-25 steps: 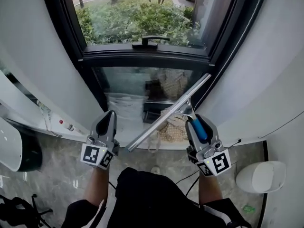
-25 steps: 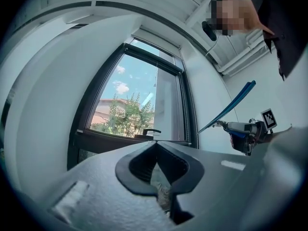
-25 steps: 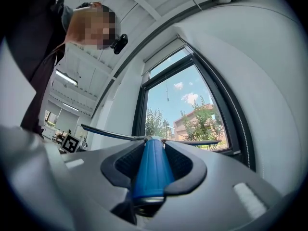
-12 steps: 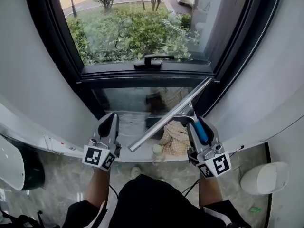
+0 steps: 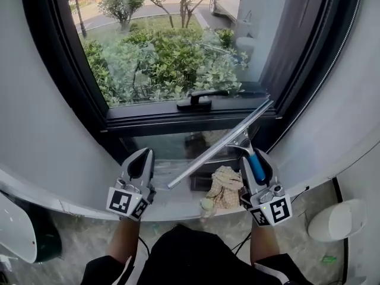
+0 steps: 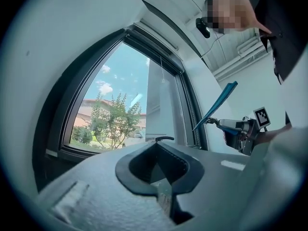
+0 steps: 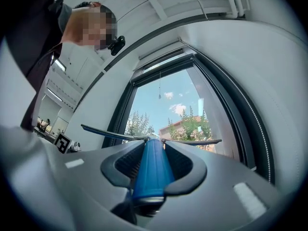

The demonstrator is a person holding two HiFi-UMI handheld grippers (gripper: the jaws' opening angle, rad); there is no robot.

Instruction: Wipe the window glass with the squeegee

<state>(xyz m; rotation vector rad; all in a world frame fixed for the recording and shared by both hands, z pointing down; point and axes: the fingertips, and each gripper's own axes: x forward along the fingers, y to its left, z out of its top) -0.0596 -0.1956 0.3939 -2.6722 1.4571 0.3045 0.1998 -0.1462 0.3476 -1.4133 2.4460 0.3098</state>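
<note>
My right gripper [image 5: 257, 161] is shut on the blue handle [image 7: 151, 170] of a squeegee. Its long metal blade [image 5: 221, 143] slants from lower left to upper right in front of the lower pane of the window glass [image 5: 172, 52]. In the left gripper view the blade [image 6: 216, 104] shows at the right, held up near the dark frame. My left gripper [image 5: 142, 159] is shut with nothing in it, level with the right one and to the left of the blade's lower end.
A black window handle [image 5: 200, 101] sits on the crossbar of the dark frame [image 5: 178, 120]. A crumpled beige cloth [image 5: 224, 187] lies on the sill by the right gripper. White walls flank the window on both sides. A white round object [image 5: 332, 219] stands at lower right.
Both grippers and the squeegee have risen; the blade's upper end now reaches the crossbar near the window handle. The view has tilted up to show more of the upper pane.
</note>
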